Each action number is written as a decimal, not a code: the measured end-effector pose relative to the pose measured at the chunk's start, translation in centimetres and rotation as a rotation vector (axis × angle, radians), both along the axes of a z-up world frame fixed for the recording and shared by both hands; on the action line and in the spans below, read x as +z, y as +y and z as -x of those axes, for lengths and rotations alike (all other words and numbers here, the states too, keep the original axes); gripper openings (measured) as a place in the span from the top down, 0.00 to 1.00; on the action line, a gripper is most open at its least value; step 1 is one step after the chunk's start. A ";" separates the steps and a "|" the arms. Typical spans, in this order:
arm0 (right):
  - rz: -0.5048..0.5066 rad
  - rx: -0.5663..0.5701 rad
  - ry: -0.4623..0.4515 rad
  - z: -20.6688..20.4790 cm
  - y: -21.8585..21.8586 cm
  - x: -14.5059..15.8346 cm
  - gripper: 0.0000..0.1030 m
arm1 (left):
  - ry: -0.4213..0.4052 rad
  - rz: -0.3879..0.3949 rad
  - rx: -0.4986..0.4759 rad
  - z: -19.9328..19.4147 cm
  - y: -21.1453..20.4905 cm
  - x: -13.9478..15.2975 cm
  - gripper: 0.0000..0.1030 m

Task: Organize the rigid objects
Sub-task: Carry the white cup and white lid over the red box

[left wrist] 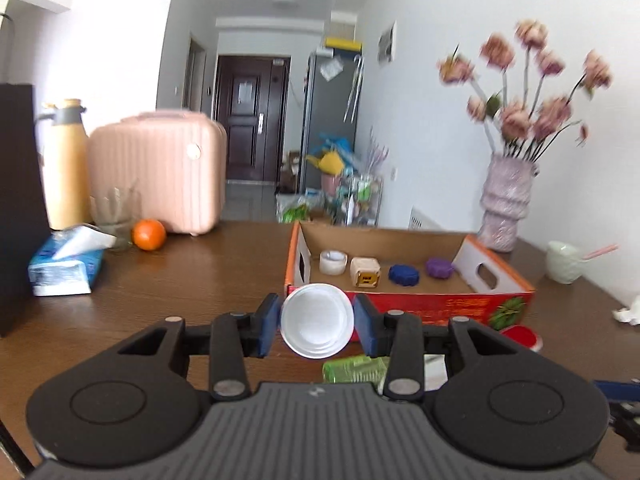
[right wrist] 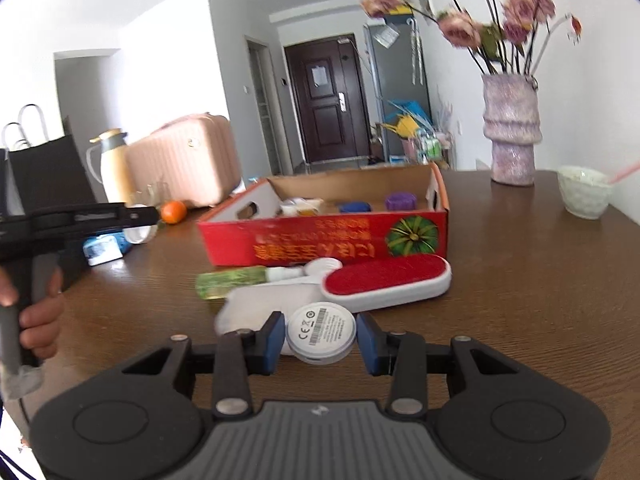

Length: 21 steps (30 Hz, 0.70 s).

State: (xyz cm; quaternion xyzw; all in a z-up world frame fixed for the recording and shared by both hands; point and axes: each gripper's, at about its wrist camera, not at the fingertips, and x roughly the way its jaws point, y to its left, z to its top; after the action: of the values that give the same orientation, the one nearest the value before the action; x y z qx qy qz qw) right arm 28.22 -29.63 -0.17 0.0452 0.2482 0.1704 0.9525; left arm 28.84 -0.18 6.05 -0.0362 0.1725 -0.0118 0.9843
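My left gripper (left wrist: 316, 305) is shut on a small white cup (left wrist: 317, 326), whose open mouth faces the camera, held above the table just in front of the red cardboard box (left wrist: 440, 304). Inside the box lie a white ring (left wrist: 333, 262), a beige cube (left wrist: 365, 272), a blue lid (left wrist: 404, 275) and a purple lid (left wrist: 439, 267). My right gripper (right wrist: 320, 320) is shut on a white round disc (right wrist: 322, 334) with a printed label. In the right wrist view the left gripper (right wrist: 140, 216) shows at far left with the cup (right wrist: 138, 234), a hand (right wrist: 40, 320) on its handle.
On the wooden table (right wrist: 540, 280), in front of the box (right wrist: 320, 240), lie a red lint brush (right wrist: 386, 280), a green translucent handle (right wrist: 230, 280) and a white object (right wrist: 260, 304). A vase of flowers (right wrist: 512, 132), a pale bowl (right wrist: 584, 192), an orange (left wrist: 149, 234), tissues (left wrist: 64, 266), a thermos (left wrist: 64, 168) and a pink case (left wrist: 160, 172) stand around.
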 end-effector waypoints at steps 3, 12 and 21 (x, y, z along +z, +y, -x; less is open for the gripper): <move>-0.003 0.002 -0.015 2.0 0.5 0.6 0.63 | -0.026 0.017 0.009 4.5 0.7 0.7 0.61; 0.025 0.011 -0.067 7.7 1.1 2.2 0.63 | -0.072 0.040 0.053 14.1 2.4 0.8 0.61; 0.040 -0.007 -0.117 12.3 1.3 4.0 0.63 | -0.135 0.077 0.051 19.0 3.6 1.7 0.61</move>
State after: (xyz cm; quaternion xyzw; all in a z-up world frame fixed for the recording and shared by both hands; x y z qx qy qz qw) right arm 15.92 -28.28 3.79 0.0169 0.1955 0.1641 0.9667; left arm 9.89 3.46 7.70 -0.0775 0.1042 0.0043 0.9915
